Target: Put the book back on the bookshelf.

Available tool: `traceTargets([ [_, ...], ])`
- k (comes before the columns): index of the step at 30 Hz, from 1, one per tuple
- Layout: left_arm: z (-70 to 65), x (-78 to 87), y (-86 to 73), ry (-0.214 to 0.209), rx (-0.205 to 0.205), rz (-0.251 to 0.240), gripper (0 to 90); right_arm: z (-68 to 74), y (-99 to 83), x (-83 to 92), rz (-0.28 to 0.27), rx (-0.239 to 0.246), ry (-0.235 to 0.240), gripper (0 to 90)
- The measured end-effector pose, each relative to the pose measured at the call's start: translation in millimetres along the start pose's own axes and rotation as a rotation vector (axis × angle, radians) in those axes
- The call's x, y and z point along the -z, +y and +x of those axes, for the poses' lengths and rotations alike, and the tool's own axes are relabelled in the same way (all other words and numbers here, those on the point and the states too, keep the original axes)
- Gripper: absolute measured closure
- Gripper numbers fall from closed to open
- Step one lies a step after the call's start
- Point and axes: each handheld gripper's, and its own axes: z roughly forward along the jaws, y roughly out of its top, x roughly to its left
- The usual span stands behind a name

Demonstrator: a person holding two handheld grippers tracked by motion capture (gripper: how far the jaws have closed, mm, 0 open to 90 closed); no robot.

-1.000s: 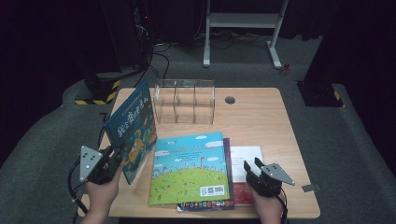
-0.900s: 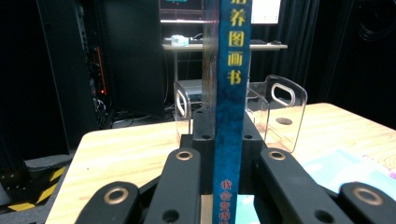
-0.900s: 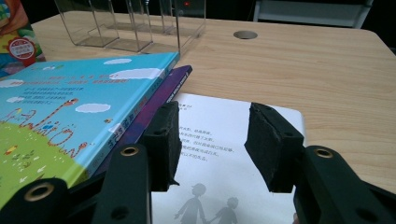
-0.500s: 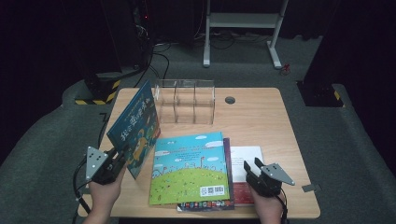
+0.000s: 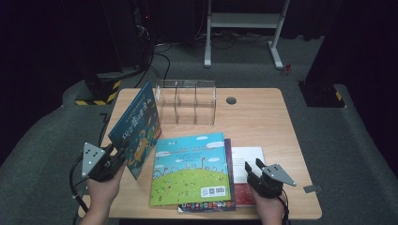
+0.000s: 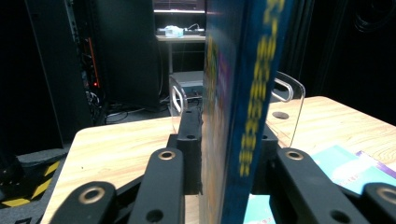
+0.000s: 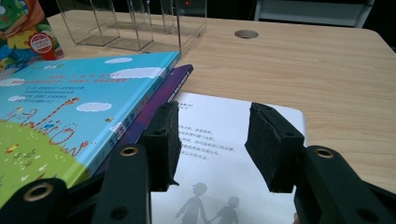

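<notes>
A: You're in a dark room with a grey floor, and a pale wooden desk (image 5: 263, 117) stands in front of you. What sits on it?

B: At the back of the desk stands a clear acrylic organiser (image 5: 186, 101), upright, split into side-by-side compartments. As far as you can see through its walls, every compartment has nothing in it.

A: And the books?

B: Your left gripper (image 5: 116, 158) has the blue picture book (image 5: 136, 126) between its jaws. The book stands on edge, tilted, at the left side of the desk, just left of the organiser and in front of it. In the left gripper view its spine rises straight up between the black jaws.

A: Is the hold firm?

B: The jaws have just been opening, with the book between them; you can't tell whether the pads still press on it.

A: And the right side?

B: A stack of books (image 5: 192, 171) lies flat at the front centre, a sky-and-grass cover on top. Beside it lies a white booklet (image 5: 246, 157). Your right gripper (image 5: 252, 167) hovers over that booklet, jaws partly apart with nothing between them.
</notes>
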Motion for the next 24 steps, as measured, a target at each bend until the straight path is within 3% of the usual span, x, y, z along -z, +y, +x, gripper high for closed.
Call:
traceTargets([
  [9, 6.2, 2.0, 11.7, -0.025, 0.003, -0.016, 66.1, 0.3, 0.1, -0.5, 0.001, 0.004, 0.002, 53.3],
  [15, 7.7, 6.0, 19.0, -0.015, -0.021, -0.033, 79.7, 0.4, 0.2, -0.6, 0.006, 0.005, 0.001, 53.3],
  [19, 8.7, 6.0, 18.5, -0.026, -0.045, -0.037, 80.3, 0.3, 0.2, -0.6, 0.007, 0.003, 0.002, 53.2],
  [24, 8.8, 5.9, 20.1, -0.024, -0.033, -0.024, 81.2, 0.2, 0.2, -0.9, 0.007, 0.003, 0.004, 53.1],
])
